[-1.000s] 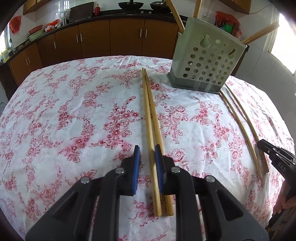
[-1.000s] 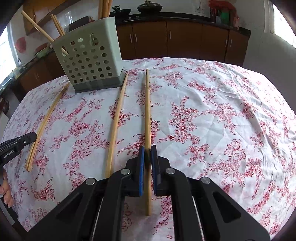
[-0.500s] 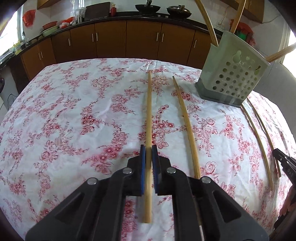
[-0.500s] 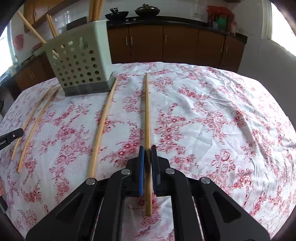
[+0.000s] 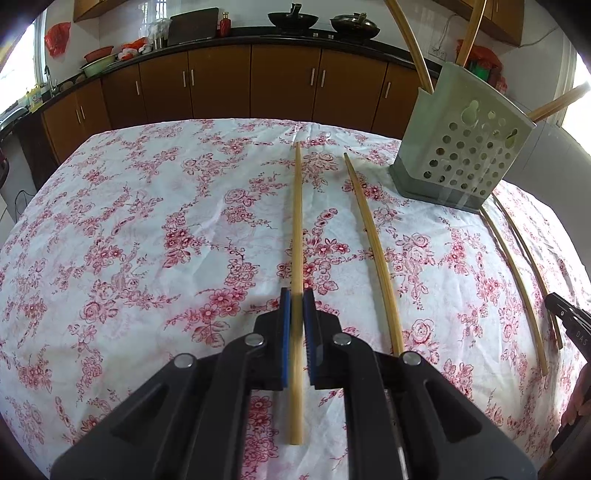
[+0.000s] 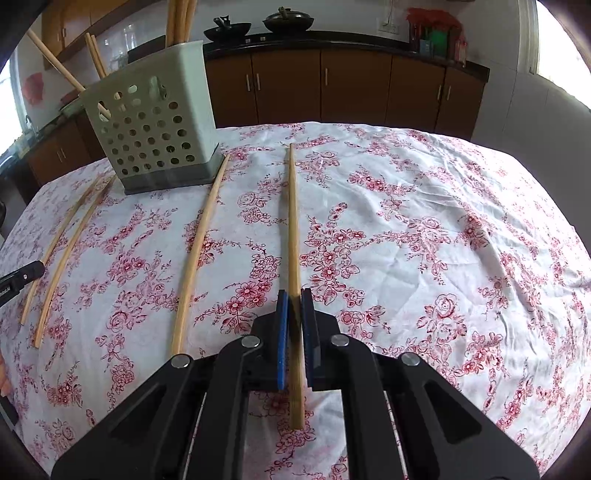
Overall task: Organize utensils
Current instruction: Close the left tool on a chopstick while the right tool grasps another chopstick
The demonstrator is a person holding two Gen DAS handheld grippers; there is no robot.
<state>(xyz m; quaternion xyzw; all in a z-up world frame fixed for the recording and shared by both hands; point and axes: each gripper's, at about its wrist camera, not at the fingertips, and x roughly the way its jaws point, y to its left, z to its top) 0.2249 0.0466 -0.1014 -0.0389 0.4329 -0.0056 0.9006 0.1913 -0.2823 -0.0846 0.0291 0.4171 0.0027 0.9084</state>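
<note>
A tabletop under a white cloth with red flowers fills the foreground. At twelve o'clock brown base cabinets run beneath a dark counter bearing two black woks. White wall tiles rise behind. Bright windows glare at two o'clock and at ten, with upper cabinets overhead.

The left hand-held gripper points forward and down over the worktop, its blue pads pinched together on a chopstick that runs between them. The right hand-held gripper tilts down much the same way, pads clamped on another chopstick; each black gripper tip shows at the edge of the other's view
</note>
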